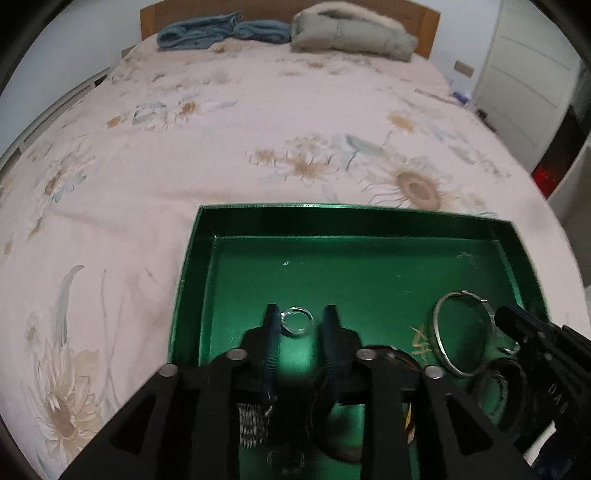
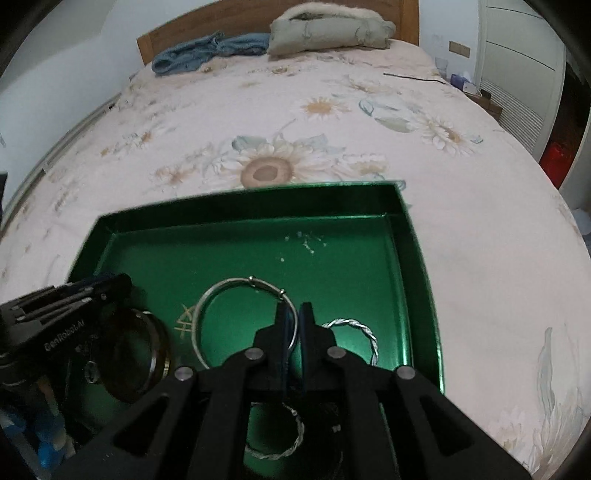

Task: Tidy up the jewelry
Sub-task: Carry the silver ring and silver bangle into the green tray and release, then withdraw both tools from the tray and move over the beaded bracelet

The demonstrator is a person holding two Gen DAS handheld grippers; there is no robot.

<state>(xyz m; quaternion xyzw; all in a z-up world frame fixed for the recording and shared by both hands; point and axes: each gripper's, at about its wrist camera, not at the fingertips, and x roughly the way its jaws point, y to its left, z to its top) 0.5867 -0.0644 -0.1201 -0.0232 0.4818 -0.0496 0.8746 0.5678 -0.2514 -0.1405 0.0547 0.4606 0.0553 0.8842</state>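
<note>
A shiny green tray (image 1: 332,212) (image 2: 240,201) lies on the bed. My left gripper (image 1: 301,321) is open low over its floor. A small clear ring (image 1: 295,322) lies between the fingertips, with a gap on its right side. My right gripper (image 2: 294,314) stands narrowly open, and the thin rim of a plain silver bangle (image 2: 207,306) (image 1: 443,332) passes between its fingers with a sliver of space. A twisted silver bangle (image 2: 364,328) lies just to the right. A dark amber bangle (image 2: 155,354) (image 1: 517,384) rests by the left gripper (image 2: 118,284). The right gripper (image 1: 509,321) shows at the bangle's edge.
The tray sits on a pale floral bedspread (image 1: 184,166). Blue clothing (image 1: 199,33) and a grey-green padded jacket (image 1: 351,33) lie by the wooden headboard. A white wardrobe (image 1: 524,74) stands on the right. More rings lie half hidden under the gripper bodies, among them another twisted one (image 2: 291,439).
</note>
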